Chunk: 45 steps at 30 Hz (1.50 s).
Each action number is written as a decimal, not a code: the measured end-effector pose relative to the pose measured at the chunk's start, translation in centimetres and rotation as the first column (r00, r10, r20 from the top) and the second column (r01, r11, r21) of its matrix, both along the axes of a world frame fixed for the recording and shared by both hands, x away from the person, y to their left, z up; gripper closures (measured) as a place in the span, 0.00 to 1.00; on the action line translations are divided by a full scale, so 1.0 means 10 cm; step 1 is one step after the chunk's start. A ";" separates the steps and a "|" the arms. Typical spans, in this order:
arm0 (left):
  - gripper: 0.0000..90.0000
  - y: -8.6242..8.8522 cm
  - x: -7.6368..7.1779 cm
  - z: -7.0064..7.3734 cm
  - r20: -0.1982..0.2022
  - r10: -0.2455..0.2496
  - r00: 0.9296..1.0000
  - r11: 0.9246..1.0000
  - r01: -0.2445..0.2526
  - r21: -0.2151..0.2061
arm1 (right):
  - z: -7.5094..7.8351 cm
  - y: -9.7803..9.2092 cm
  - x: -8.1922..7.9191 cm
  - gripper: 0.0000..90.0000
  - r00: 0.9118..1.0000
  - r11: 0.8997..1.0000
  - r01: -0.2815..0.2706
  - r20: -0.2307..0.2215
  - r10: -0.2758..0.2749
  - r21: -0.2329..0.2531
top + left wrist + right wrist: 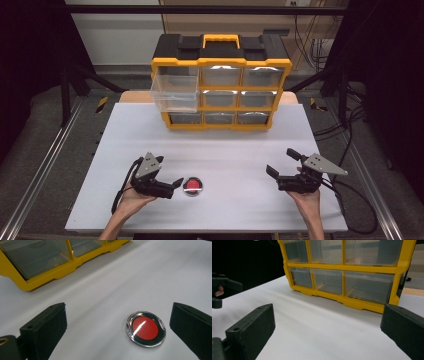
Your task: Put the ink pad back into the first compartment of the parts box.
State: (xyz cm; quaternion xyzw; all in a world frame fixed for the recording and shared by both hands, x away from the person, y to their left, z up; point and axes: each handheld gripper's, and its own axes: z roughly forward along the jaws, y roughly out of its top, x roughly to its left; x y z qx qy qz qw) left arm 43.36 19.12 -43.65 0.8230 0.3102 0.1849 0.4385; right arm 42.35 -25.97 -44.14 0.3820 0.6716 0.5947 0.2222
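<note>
A round red disc (193,185) with a shiny dark rim lies flat on the white table (225,150), toward the front left. My left gripper (168,171) stands open just left of it, low over the table. In the left gripper view the red disc (146,328) lies between the two jaws, nearer the right one and touching neither; the left gripper (120,315) holds nothing. My right gripper (282,162) is open at the front right with nothing between its jaws. It (327,317) faces the yellow organizer (344,270).
A yellow and black drawer organizer (220,82) with clear drawers stands at the table's far middle. Its top left drawer (172,92) is pulled out toward me. Its yellow base (62,267) also appears in the left gripper view. Metal rails and cables run beside the table.
</note>
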 end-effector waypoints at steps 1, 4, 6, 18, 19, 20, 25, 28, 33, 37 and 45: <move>0.01 -0.02 0.00 -0.02 -0.007 -0.002 1.000 1.000 0.002 0.006 | 0.00 0.00 0.00 0.00 1.000 1.000 -0.001 0.001 0.001 0.000; 0.01 -0.09 0.01 -0.07 -0.033 -0.009 0.999 1.000 0.009 0.018 | 0.00 -0.01 0.00 0.00 1.000 1.000 -0.004 0.002 0.004 0.003; 0.01 -0.14 0.01 -0.10 -0.045 -0.013 0.999 0.999 0.014 0.030 | 0.00 -0.01 0.00 0.00 1.000 1.000 -0.005 0.002 0.005 -0.001; 0.02 -0.33 0.04 -0.24 -0.112 -0.018 0.994 0.997 0.026 0.075 | -0.02 0.01 0.01 0.00 1.000 1.000 -0.010 -0.006 0.010 -0.003; 0.03 -0.34 0.04 -0.25 -0.116 -0.018 0.993 0.996 0.027 0.082 | -0.02 0.01 0.01 0.00 1.000 1.000 -0.011 -0.007 0.011 -0.003; 0.03 -0.36 0.05 -0.27 -0.123 -0.018 0.992 0.996 0.029 0.084 | -0.02 0.01 0.01 0.00 1.000 1.000 -0.011 -0.008 0.011 -0.003; 0.04 -0.41 0.06 -0.31 -0.146 -0.023 0.989 0.995 0.037 0.094 | -0.02 0.01 0.01 0.00 1.000 1.000 -0.011 -0.006 0.011 -0.002; 0.04 -0.44 0.07 -0.35 -0.168 -0.023 0.986 0.994 0.041 0.105 | -0.03 0.00 0.01 0.00 1.000 1.000 -0.011 -0.005 0.011 -0.002; 0.06 -0.49 0.08 -0.39 -0.193 -0.030 0.981 0.991 0.056 0.126 | -0.03 0.01 0.01 0.00 1.000 1.000 -0.012 -0.005 0.012 -0.001; 0.07 -0.51 0.09 -0.42 -0.207 -0.029 0.978 0.988 0.059 0.141 | -0.02 0.00 0.01 0.00 1.000 1.000 -0.010 -0.005 0.010 0.001; 0.14 -0.55 0.09 -0.47 -0.220 -0.032 0.975 0.983 0.071 0.171 | -0.02 0.00 0.01 0.00 1.000 1.000 -0.011 -0.005 0.011 0.002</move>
